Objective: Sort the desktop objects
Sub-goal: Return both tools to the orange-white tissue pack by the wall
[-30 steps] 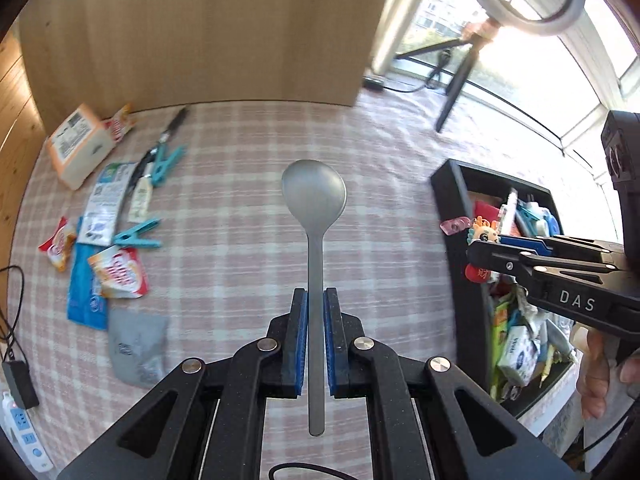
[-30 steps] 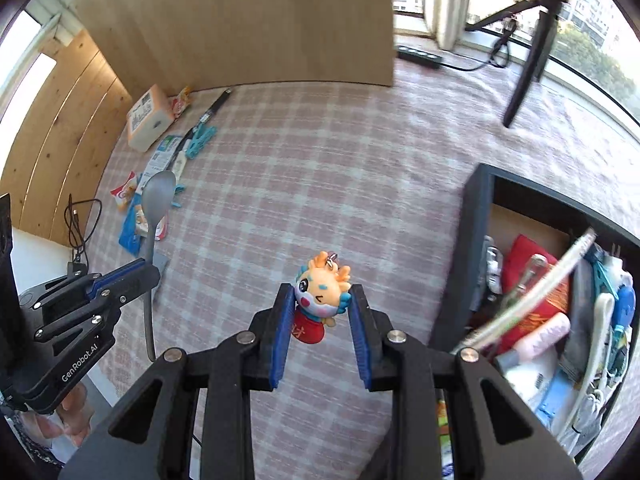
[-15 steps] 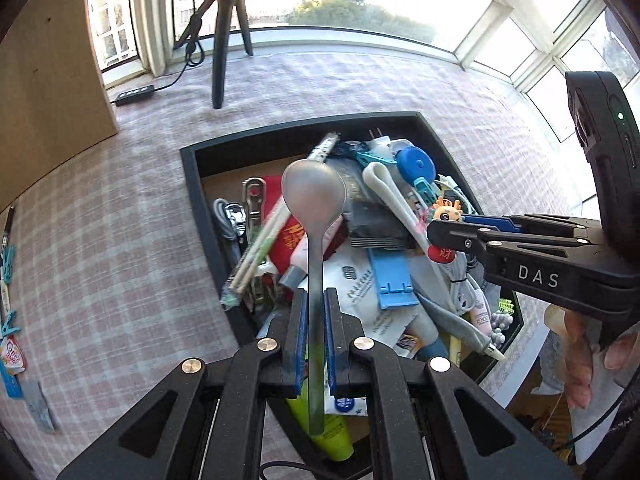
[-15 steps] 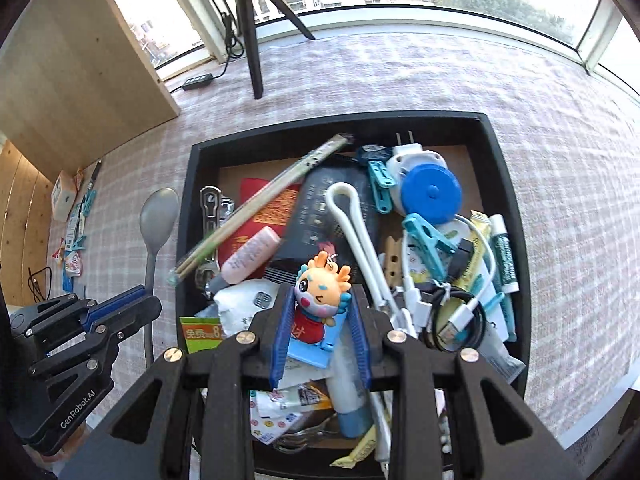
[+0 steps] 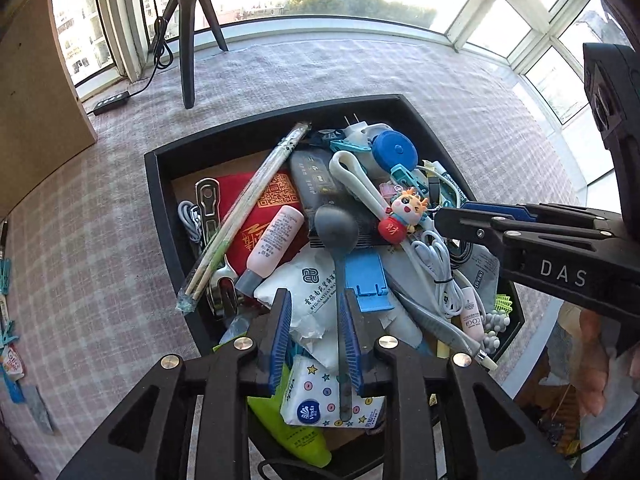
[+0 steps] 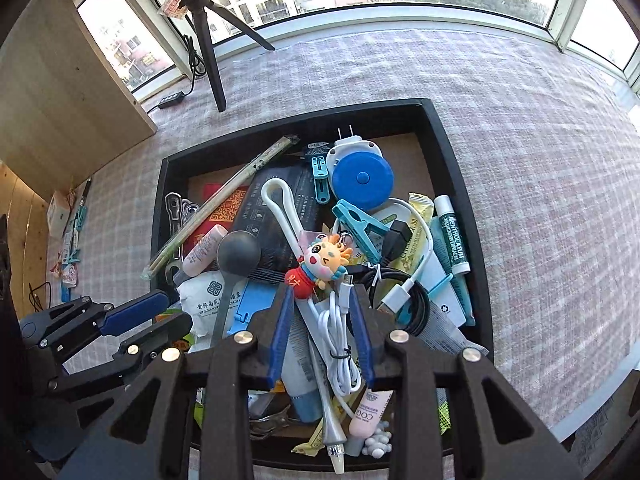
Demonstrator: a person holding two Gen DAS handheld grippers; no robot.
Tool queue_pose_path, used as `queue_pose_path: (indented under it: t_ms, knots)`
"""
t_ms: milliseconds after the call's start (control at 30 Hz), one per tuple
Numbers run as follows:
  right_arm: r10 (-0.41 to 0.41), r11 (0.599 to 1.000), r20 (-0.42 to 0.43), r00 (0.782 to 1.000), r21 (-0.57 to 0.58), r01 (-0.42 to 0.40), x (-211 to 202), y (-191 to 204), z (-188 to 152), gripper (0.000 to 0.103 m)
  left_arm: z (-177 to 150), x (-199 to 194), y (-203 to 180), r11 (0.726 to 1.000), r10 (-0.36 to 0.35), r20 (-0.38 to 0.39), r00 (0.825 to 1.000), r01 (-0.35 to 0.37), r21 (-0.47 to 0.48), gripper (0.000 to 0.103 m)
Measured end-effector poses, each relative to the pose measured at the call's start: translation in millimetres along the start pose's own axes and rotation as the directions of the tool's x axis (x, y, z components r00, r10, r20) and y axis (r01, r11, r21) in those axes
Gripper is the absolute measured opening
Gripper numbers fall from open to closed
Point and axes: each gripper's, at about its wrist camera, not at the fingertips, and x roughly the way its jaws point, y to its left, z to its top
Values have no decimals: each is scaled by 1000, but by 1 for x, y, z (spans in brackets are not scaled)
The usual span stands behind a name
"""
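We have both hands over the black tray (image 5: 160, 216), which sits on the checked surface (image 5: 100, 240) and is heaped with small things. The left gripper (image 5: 316, 332) has its fingers opening: the grey spoon (image 5: 336, 228) runs lengthwise between them, handle back toward us and bowl pointing away to the tray's far edge, resting on the dark pouch and white packet in the middle of the heap. The handle lies just against the right-hand pad while the left-hand pad stands clear of it, so we judge the spoon released and lying on the pile. The right gripper (image 6: 322, 324) has its fingers opening a little too; the little dragon toy (image 6: 320, 264) sits just ahead of their tips, toward the tray's centre, on the white looped handle, and we read no pad pressing on it. The spoon and toy lie near each other, the spoon on the left hand's side. For the coming move we judge that each hand must draw straight back along its own fingers' line, so the spoon's handle is not dragged
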Motion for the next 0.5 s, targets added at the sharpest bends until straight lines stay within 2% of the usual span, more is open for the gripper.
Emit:
queue_pose_path:
  t_ms: [233,500]
  knots:
    - [31,998,0,1000,-49,-31,1,37,9,29,-10,-17,45,997,27,22,999,-25,-73,24]
    - [81,983,-11,997,-167,-82,7,125,22,29,-34,-56,140,972,110,64,992,-94,-218,24]
